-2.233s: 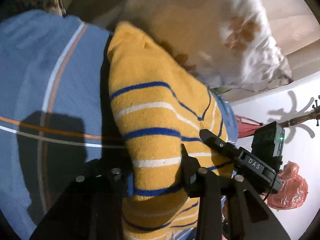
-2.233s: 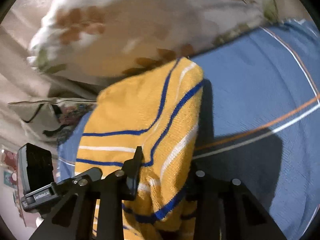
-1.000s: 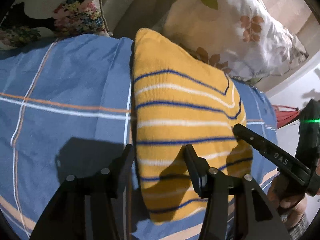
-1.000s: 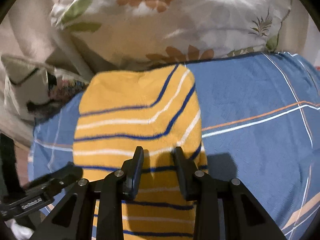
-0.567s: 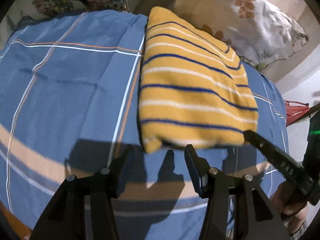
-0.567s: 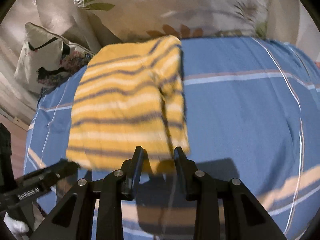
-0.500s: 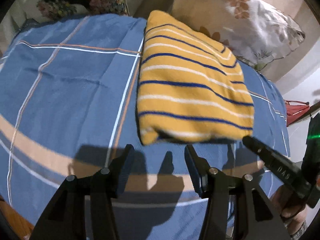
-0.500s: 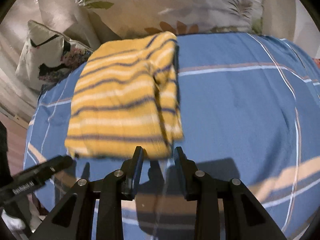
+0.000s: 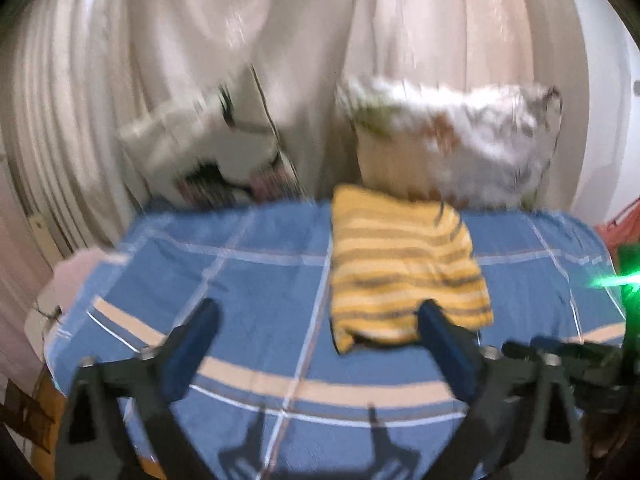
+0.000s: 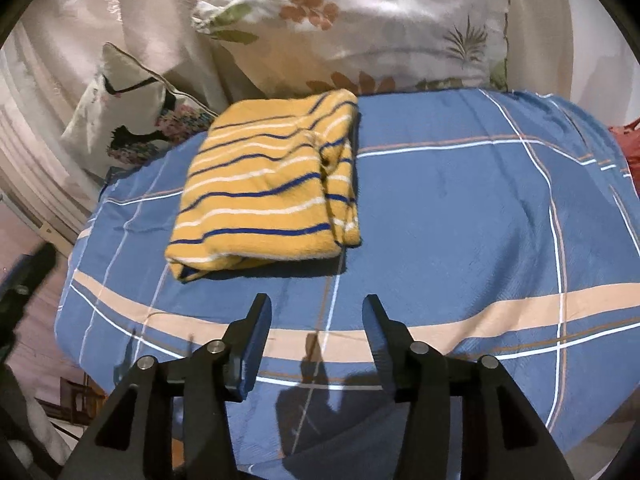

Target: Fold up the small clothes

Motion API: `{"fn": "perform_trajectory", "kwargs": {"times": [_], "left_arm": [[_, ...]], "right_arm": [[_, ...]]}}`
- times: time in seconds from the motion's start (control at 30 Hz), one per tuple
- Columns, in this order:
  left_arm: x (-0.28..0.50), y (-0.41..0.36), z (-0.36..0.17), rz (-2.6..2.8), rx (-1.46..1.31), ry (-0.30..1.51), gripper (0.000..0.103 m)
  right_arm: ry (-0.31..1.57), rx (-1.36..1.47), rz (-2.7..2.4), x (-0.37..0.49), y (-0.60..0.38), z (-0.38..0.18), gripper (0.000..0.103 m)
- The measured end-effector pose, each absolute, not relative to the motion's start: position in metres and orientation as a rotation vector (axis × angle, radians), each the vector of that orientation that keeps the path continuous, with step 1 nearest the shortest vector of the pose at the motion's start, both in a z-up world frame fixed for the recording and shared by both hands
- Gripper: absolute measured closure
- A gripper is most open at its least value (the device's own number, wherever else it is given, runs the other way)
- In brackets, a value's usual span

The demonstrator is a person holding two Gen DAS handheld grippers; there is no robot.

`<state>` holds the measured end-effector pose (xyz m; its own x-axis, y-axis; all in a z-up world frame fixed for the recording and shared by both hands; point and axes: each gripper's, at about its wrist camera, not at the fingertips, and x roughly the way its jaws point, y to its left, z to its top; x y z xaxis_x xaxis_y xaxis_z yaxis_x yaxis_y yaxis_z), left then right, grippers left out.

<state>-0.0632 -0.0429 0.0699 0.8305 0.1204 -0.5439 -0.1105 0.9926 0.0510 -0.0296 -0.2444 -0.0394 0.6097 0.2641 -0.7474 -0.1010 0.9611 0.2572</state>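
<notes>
Now folded yellow striped sweater (image 10: 268, 188) lay on blue plaid bedspread (image 10: 460, 220), left gripper (image 9: 318, 324) just opened wide, right gripper (image 10: 316, 316) also just opened, both tilted downward, nothing between the jaws.

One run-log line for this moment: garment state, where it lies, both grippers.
garment: yellow striped sweater folded | on: blue plaid cover, by floral pillow | left gripper: open, empty, just widened | right gripper: open, empty, just widened

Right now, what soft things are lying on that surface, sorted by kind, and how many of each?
Folded yellow striped garment: 1
Pillows: 2, a leaf-print pillow and a dark-patterned cushion
Blue checked sheet: 1
Total: 4
</notes>
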Motion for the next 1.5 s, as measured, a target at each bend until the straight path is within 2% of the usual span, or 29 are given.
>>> {"fn": "perform_trajectory", "kwargs": {"times": [0.2,0.4,0.73,1.5], "left_arm": [[-0.069,-0.041,0.073,0.167,0.006,0.560,0.000],[-0.056,-0.038,0.051,0.123,-0.058,0.720,0.000],[-0.040,-0.042,0.021,0.083,-0.057,0.861,0.000],[-0.003,-0.019,-0.008,0.049,-0.129,0.990,0.000]], "right_arm": [[0.874,0.174,0.202,-0.036,-0.237,-0.034,0.047],[0.888,0.148,0.173,-0.036,-0.234,-0.040,0.045],[0.909,0.083,0.150,-0.027,-0.222,-0.047,0.042],[0.925,-0.015,0.127,0.005,-0.195,-0.054,0.040]]}}
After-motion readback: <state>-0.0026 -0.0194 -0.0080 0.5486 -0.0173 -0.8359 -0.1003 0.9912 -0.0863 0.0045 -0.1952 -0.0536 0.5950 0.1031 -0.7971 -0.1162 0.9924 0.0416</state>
